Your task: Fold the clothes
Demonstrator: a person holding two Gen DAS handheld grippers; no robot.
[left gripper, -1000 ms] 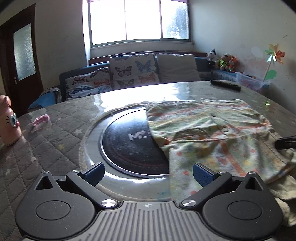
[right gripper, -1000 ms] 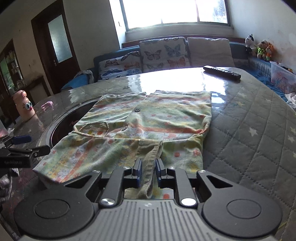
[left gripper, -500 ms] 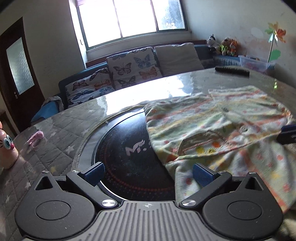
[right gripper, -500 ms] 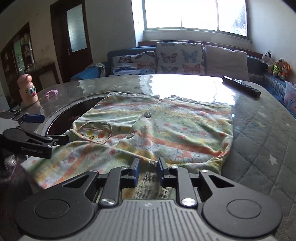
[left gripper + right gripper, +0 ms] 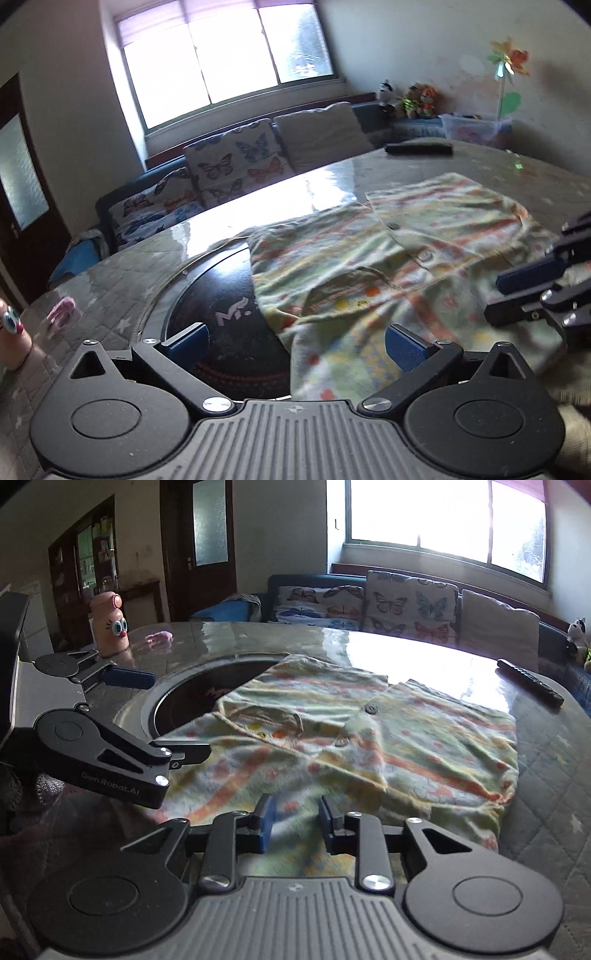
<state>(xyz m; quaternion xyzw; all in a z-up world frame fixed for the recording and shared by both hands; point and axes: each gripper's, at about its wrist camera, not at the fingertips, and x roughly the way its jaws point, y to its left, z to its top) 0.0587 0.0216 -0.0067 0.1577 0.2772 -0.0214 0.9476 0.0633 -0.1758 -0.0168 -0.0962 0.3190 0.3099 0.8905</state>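
A pale green shirt [image 5: 388, 266] with orange stripes, buttons and a chest pocket lies spread flat on the round table, its left part over the black hob. In the right wrist view the shirt [image 5: 369, 738] fills the middle. My right gripper [image 5: 295, 823] hangs over the shirt's near hem. Its jaws are opening, and the cloth lies under the gap without either pad pressing on it. It also shows at the right edge of the left wrist view as the right gripper [image 5: 532, 280]. My left gripper [image 5: 295, 343] stands wide open over the shirt's near left edge, holding nothing.
The black round hob [image 5: 221, 321] is sunk into the table's quilted grey cover [image 5: 546, 775]. A black remote [image 5: 530, 681] lies at the far right. A pink bottle with cartoon eyes [image 5: 109, 629] and a small pink thing [image 5: 159, 638] stand at the far left. A sofa lies beyond.
The right jaws, shut on a fold of the shirt's hem a second ago, have parted and let it drop. Both grippers have rolled and shifted sideways; the left stays wide open.
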